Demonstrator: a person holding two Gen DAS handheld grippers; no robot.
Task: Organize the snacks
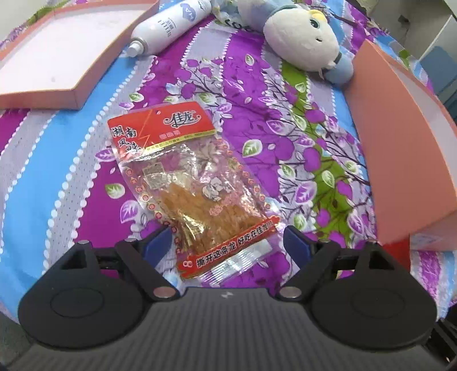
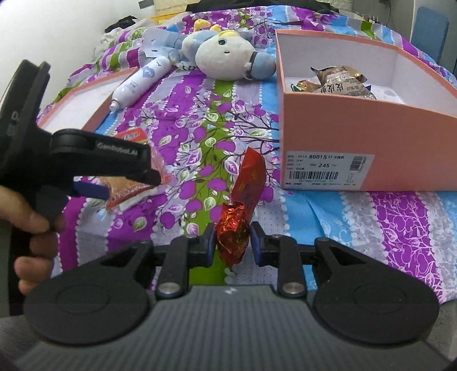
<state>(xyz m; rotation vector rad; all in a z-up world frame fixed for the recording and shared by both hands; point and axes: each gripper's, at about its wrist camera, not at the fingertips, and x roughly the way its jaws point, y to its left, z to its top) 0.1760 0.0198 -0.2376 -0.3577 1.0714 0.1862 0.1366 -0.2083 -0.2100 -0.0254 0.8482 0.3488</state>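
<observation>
I count one patterned bedspread [image 1: 242, 94] under everything, one pink box [image 2: 357, 120], one pink lid [image 1: 57, 65], one plush toy [image 2: 225, 54], one white spray bottle [image 1: 168, 25], and loose snacks: one clear-and-red snack packet [image 1: 194, 182] and one red foil snack [image 2: 237, 225].

Containers. The pink box sits open at about two o'clock in the right wrist view, its label side facing me. Inside I make out a brown-and-cream wrapped bag [image 2: 342, 80] and at least one more small wrapper beside it; the box wall hides the rest, so the count inside may be higher. The pink lid lies upturned at ten o'clock and looks to hold nothing.

Grippers. My left gripper [image 1: 225, 242] stands wide open, its blue pads either side of the near end of the snack packet and not pressing on it; the packet lies flat on the bedspread, running toward eleven o'clock. My right gripper [image 2: 231, 242] is closed on the crumpled lower part of the red foil snack, which stands upright between the pads at six o'clock, its tail pointing to twelve.

View differences. Only the right wrist view shows the box contents, the label, and the hand [image 2: 31, 228] holding the left gripper at nine o'clock. The left wrist view alone shows the snack packet whole.
</observation>
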